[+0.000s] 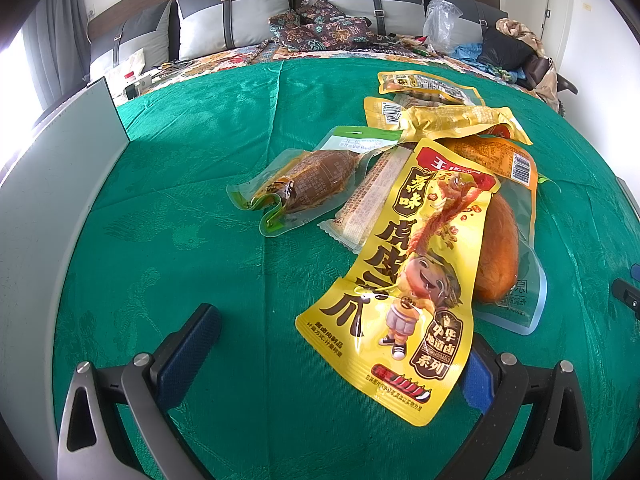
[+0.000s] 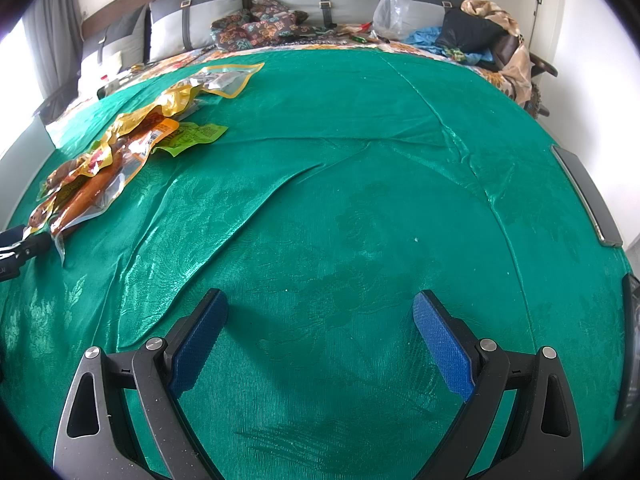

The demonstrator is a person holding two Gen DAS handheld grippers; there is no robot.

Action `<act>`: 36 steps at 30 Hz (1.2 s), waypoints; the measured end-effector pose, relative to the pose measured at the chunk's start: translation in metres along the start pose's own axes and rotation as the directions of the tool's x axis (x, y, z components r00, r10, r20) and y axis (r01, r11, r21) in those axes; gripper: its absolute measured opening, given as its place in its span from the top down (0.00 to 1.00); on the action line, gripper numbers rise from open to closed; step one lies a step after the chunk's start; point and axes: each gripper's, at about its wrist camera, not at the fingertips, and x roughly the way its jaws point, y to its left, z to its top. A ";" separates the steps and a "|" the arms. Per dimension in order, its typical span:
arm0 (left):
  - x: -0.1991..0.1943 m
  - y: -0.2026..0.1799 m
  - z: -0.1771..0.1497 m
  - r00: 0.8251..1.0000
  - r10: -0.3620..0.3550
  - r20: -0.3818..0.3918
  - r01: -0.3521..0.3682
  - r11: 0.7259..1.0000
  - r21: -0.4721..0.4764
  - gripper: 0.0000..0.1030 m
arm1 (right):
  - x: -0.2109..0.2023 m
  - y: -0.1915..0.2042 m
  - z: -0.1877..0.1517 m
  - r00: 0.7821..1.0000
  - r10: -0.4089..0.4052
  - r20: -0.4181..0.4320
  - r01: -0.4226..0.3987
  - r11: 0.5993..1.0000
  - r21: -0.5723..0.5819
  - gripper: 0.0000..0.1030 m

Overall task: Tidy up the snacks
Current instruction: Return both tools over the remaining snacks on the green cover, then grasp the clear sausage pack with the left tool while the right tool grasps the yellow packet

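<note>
1. Down at the near edge, the left claw [image 1: 332, 344] sits spread wide over the green cloth [image 1: 208, 168], nothing between its pads.
2. Draped over its right finger [image 1: 478, 376] is the big yellow snack packet [image 1: 404, 280], its lower corner covering the pad.
3. Over on the right, the right claw [image 2: 320, 320] is also wide apart, above bare cloth and well clear of the snacks.
4. Just beyond the yellow packet: a clear pouch with an orange-brown piece [image 1: 500, 256] and a pale wrapped bar [image 1: 372, 196].
5. Left of those, a vacuum-packed brown snack [image 1: 304, 184].
6. Farther back, more yellow packets [image 1: 436, 116] overlap in a heap.
7. Farthest off, grey cushions [image 1: 232, 20] line the headboard.
</note>
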 end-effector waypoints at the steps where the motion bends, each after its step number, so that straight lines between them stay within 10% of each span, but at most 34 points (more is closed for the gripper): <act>1: 0.003 0.000 0.000 1.000 0.000 0.000 0.000 1.000 0.000 0.00 | 0.000 0.000 0.000 1.000 0.000 0.000 0.000 1.000 0.000 0.07; 8: 0.003 0.003 -0.006 0.993 -0.030 -0.116 0.035 0.998 0.042 0.00 | 0.000 0.000 0.000 1.000 0.001 0.000 -0.001 1.000 0.001 0.07; 12: -0.012 0.015 -0.001 0.927 -0.169 -0.335 0.205 0.976 0.072 0.02 | 0.000 0.000 0.000 1.000 0.002 0.001 -0.002 1.000 0.001 0.07; 19: -0.057 0.040 0.097 0.974 -0.193 -0.122 0.209 0.969 0.133 0.03 | 0.000 0.000 0.000 1.000 0.001 0.001 -0.001 1.000 0.001 0.07; 24: 0.025 0.026 0.135 0.955 -0.172 -0.241 0.207 0.970 0.127 0.21 | 0.000 0.000 0.001 1.000 0.003 0.001 -0.003 1.000 0.002 0.07; 27: 0.067 0.024 0.123 0.900 -0.223 -0.374 0.263 0.963 0.060 0.28 | 0.000 0.000 0.001 1.000 0.003 0.001 -0.003 1.000 0.002 0.07; 36: 0.030 0.046 0.085 0.917 -0.273 -0.291 0.286 0.958 0.000 0.55 | 0.000 0.000 0.001 1.000 0.004 0.001 -0.004 1.000 0.002 0.07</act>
